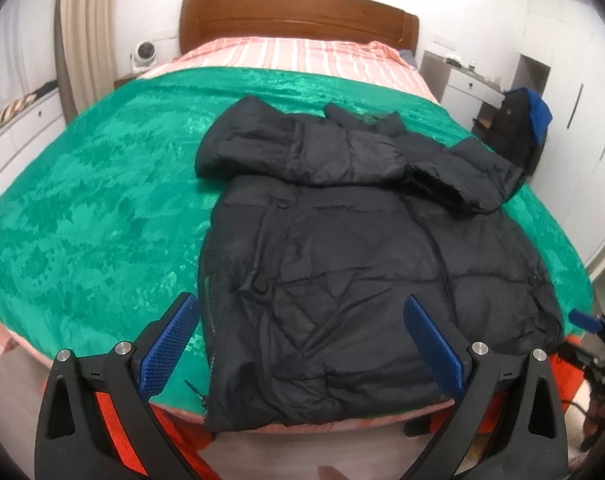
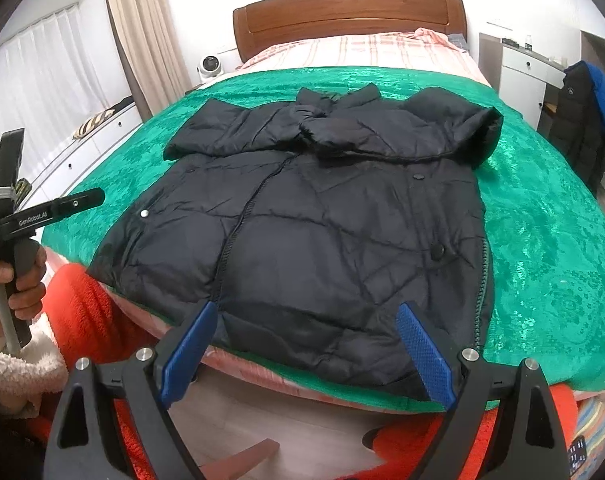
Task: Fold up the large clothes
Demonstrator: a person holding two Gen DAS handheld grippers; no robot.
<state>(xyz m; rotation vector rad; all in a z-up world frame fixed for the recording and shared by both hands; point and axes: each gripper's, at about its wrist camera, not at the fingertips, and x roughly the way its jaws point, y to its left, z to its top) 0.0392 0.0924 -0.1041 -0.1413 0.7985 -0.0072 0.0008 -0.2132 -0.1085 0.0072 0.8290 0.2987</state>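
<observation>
A black puffer jacket (image 1: 342, 240) lies front-up on the green blanket (image 1: 102, 200), its collar toward the headboard. Both sleeves are folded across its chest, and its hem reaches the near edge of the bed. My left gripper (image 1: 300, 298) hovers open over the hem's left part, holding nothing. In the right wrist view the same jacket (image 2: 322, 220) fills the middle, and my right gripper (image 2: 307, 308) stands open above the hem with nothing pressed between its blue pads (image 2: 422, 352). A hand (image 2: 22, 280) at the left edge holds the left gripper's handle.
A wooden headboard (image 1: 298, 16) and a pink striped sheet (image 1: 286, 56) lie beyond the blanket. A small white fan (image 1: 144, 54) stands at the back left. At the right are a white desk (image 2: 522, 72) and a chair draped with dark and blue clothes (image 2: 590, 120). Red fleece (image 2: 86, 320) covers the person's legs.
</observation>
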